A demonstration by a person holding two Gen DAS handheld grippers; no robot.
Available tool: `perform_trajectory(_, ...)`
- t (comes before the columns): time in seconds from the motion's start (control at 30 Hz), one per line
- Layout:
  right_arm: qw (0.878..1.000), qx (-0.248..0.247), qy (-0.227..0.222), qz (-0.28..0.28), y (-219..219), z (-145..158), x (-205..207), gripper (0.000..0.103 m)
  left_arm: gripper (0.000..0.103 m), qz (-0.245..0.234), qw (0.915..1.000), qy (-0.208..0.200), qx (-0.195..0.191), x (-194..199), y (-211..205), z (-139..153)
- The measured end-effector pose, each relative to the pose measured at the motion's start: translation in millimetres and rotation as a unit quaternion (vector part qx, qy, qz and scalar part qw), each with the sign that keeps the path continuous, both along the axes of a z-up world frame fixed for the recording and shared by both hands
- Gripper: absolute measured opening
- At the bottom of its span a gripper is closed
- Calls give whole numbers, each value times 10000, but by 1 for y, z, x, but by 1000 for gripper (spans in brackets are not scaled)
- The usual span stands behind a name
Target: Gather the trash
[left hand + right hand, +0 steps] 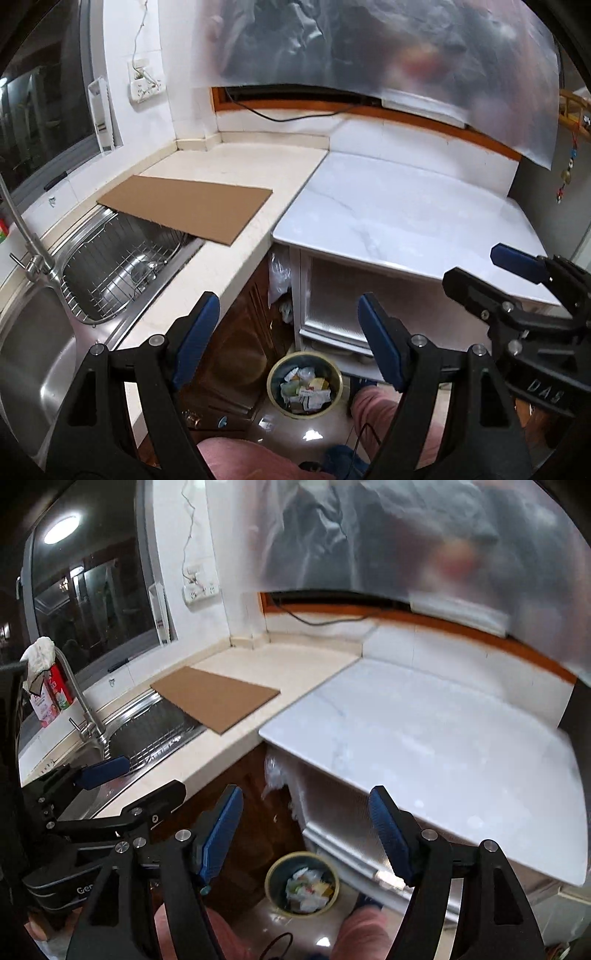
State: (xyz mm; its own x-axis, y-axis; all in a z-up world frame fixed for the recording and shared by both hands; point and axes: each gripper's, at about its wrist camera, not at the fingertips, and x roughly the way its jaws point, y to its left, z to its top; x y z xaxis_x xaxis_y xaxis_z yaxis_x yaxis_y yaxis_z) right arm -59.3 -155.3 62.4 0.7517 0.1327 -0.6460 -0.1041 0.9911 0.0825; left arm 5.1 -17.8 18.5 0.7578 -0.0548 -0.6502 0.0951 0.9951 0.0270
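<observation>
A round trash bin [304, 384] stands on the floor below the counter, holding crumpled paper and wrappers [306, 391]; it also shows in the right wrist view [301, 884]. My left gripper [288, 317] is open and empty, held above the bin. My right gripper [306, 812] is open and empty, also above the bin. The right gripper shows at the right of the left wrist view [498, 269]. The left gripper shows at the left of the right wrist view [133, 779].
A brown cardboard sheet [188, 208] lies on the beige counter [229, 162], partly over the steel sink [122, 266] with its wire rack. A white marble table [406, 218] stands to the right. A tap [85, 709] and a red carton [55, 694] stand at the left.
</observation>
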Motion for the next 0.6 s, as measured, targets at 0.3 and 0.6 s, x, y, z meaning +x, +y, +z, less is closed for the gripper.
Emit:
perform_trajectory(0.3,9998,118,-124,-60,-3,4,12,72,75,27,10000,-21,15,7,3,7)
perform_trajectory(0.6,9998,157,-25,-99,-3,-9,26,72,75,62,9999,45,80,21,0,1)
